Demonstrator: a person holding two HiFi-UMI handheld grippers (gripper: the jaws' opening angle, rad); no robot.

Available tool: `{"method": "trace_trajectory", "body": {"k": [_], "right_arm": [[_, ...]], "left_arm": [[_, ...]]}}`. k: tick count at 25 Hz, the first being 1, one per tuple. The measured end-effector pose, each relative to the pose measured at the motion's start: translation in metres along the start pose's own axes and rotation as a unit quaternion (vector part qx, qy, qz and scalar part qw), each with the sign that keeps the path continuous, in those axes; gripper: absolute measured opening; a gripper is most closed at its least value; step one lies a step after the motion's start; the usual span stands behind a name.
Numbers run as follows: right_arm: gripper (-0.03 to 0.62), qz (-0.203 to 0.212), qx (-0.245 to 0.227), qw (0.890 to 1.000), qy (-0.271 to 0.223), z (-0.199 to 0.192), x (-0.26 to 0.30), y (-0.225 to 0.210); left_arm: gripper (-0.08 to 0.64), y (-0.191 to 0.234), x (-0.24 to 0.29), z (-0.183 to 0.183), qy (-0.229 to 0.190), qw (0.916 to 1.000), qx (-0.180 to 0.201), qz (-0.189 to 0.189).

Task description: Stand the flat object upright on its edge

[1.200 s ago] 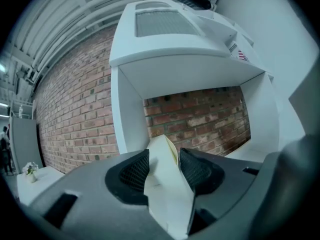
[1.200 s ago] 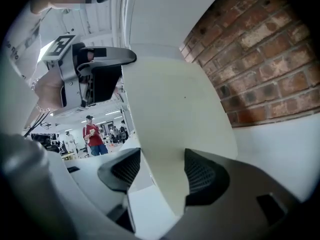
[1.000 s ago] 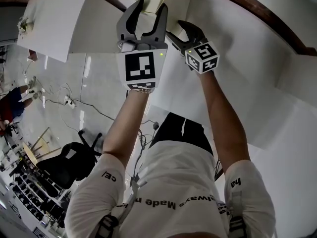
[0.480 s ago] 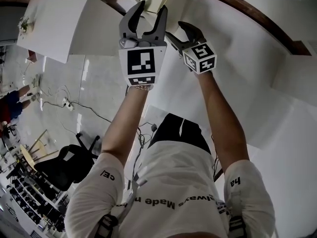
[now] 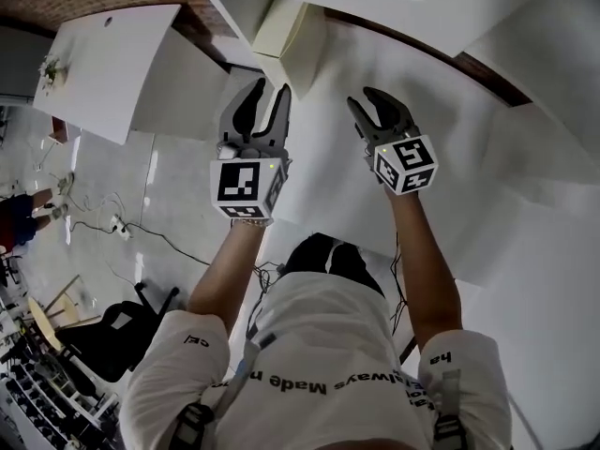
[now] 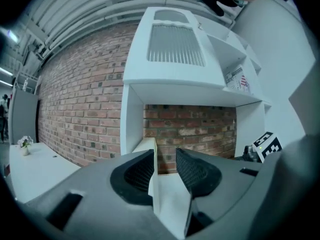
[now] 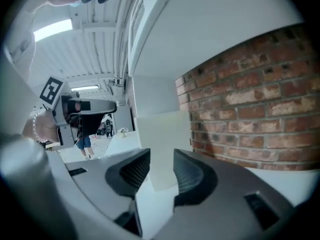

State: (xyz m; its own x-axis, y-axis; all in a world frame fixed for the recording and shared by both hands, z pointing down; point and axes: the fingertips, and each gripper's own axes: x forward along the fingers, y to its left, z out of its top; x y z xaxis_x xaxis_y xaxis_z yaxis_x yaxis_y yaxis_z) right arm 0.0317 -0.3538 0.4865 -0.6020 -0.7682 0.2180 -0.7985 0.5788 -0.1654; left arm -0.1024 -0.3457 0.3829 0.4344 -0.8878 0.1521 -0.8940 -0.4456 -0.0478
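Observation:
The flat cream board [image 5: 281, 31] stands upright on its edge on the white table [image 5: 487, 214], close to the shelf unit's side wall. Both grippers are held back from it, and neither touches it. My left gripper [image 5: 269, 97] is closing with nothing between its pads. In the left gripper view the board [image 6: 149, 151] shows edge-on beyond the jaws of the left gripper [image 6: 165, 171]. My right gripper [image 5: 370, 111] is also closing on nothing. In the right gripper view the board's face [image 7: 162, 144] stands ahead of the right gripper [image 7: 161, 171].
A white shelf unit [image 6: 175, 59] stands against a brick wall [image 6: 85, 99]. A second white table [image 5: 103, 59] with a small plant [image 6: 23, 144] lies to the left. A black office chair [image 5: 112, 331] and cables are on the floor below.
Both grippers have drawn back from the board toward the person, and their jaws have narrowed. The board now stands alone with neither gripper at it.

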Motion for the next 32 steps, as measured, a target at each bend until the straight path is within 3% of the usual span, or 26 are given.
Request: {"method": "trace_trajectory", "body": {"k": [5,18,24,32], "right_arm": [[0.104,-0.023,-0.012,1.000,-0.012,0.045,-0.077,0.008],[0.052,-0.071,-0.056,0.995,-0.040,0.143,-0.238,0.058],[0.046,-0.090,-0.068,0.992,-0.048,0.165,-0.282,0.063],[0.043,-0.110,-0.073,0.990,-0.059,0.180,-0.328,0.065]], "left_arm": [[0.083,-0.048,-0.041,0.021,-0.008,0.9980,-0.029,-0.055],[0.035,-0.155,-0.103,0.086,-0.024,0.9846,-0.051,-0.166],[0.029,-0.197,-0.119,0.119,-0.038,0.9762,-0.046,-0.209],[0.029,-0.237,-0.130,0.137,-0.049,0.9681,-0.042,-0.242]]}}
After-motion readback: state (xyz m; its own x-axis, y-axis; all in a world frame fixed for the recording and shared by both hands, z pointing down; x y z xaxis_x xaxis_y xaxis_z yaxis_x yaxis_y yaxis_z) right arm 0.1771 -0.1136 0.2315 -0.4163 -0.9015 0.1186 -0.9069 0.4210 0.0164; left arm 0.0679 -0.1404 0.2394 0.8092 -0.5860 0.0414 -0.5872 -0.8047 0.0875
